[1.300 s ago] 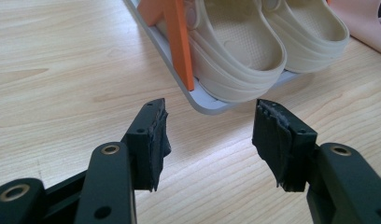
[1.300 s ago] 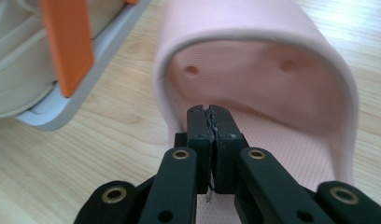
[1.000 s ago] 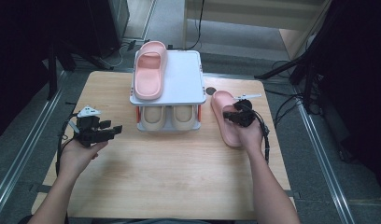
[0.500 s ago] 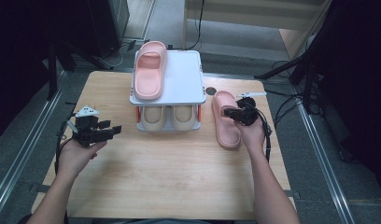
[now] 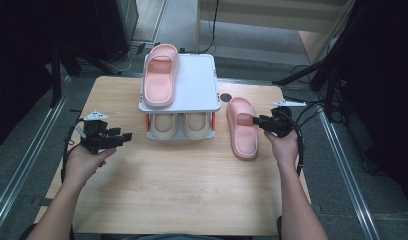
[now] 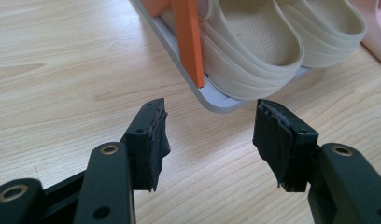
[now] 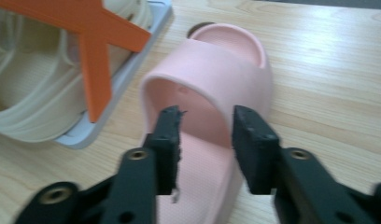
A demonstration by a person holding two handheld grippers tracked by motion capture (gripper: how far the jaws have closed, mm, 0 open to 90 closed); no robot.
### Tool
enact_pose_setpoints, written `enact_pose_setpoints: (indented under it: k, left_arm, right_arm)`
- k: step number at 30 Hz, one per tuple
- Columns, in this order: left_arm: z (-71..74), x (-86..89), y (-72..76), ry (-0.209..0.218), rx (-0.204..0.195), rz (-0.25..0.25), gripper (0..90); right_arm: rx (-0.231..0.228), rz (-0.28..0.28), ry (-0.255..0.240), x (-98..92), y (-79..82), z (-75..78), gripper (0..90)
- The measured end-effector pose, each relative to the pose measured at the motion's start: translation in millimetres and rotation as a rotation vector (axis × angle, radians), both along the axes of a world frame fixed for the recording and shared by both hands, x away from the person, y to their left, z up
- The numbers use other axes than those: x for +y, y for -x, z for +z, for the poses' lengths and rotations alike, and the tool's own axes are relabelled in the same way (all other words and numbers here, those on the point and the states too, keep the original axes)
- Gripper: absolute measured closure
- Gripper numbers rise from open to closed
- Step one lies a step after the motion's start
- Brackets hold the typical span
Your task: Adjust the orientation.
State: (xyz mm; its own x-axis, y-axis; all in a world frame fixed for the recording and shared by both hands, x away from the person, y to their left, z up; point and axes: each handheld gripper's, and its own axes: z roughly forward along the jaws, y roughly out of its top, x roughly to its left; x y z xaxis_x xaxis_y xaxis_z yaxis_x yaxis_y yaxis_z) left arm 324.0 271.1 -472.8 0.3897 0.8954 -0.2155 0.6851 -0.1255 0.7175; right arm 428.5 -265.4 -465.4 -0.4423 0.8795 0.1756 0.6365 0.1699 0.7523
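Note:
A pink slipper point(image 5: 242, 127) lies flat on the wooden table, right of a white two-tier rack point(image 5: 197, 82). Its mate point(image 5: 160, 80) rests on the rack's top shelf, and two beige slippers point(image 5: 184, 125) sit on the lower shelf. My right gripper point(image 5: 257, 121) hovers at the right edge of the pink slipper point(image 7: 216, 70). Its jaws have just been opening and now stand apart before the strap, gripping nothing. My left gripper point(image 5: 123, 136) is open over bare wood left of the rack, pointing at the beige slippers point(image 6: 254, 42).
An orange cross brace point(image 7: 97, 42) stands at the rack's side, and another orange brace point(image 6: 188, 42) is close ahead of my left jaws. A small dark round hole point(image 5: 225, 97) marks the table by the pink slipper's toe. The table's near half point(image 5: 192, 190) is bare wood.
My right gripper has let go of the pink slipper, opened, and drawn back to the right. The slipper now lies flat and straight. The left gripper has stayed put.

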Motion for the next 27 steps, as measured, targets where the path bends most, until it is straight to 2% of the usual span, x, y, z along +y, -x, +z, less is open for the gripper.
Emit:
enact_pose_setpoints:
  k: [2, 8, 12, 18, 21, 24, 27]
  left_arm:
    - [-1.1, 0.0, -1.7, 0.000, 0.010, -0.002, 44.1]
    - [-2.8, 0.4, -2.7, 0.004, 0.023, -0.002, 44.1]
    - [-4.2, 0.7, -1.1, 0.009, 0.022, 0.003, 44.1]
    - [-6.4, 2.6, 2.8, 0.011, 0.030, 0.009, 43.6]
    - [-8.2, 4.2, 4.8, 0.005, 0.036, 0.016, 43.6]
    - [-9.7, 6.2, 6.5, 0.003, 0.041, 0.025, 43.6]
    - [-10.7, 8.4, 7.7, 0.002, 0.043, 0.032, 43.4]
  right_arm:
    - [0.020, -0.020, -0.003, -3.4, -4.3, -6.8, 54.2]
    - [0.026, -0.051, -0.007, -5.6, -18.5, -23.7, 53.7]
    - [0.074, -0.045, 0.002, -3.2, -23.2, -34.6, 53.8]
    - [0.102, -0.062, 0.031, 1.6, -29.6, -40.8, 55.9]
    - [0.101, -0.062, 0.032, 5.2, -32.9, -42.8, 56.7]
    - [0.098, -0.072, 0.053, 9.1, -35.0, -43.3, 57.0]
    - [0.099, -0.087, 0.040, 8.5, -36.9, -44.1, 58.7]
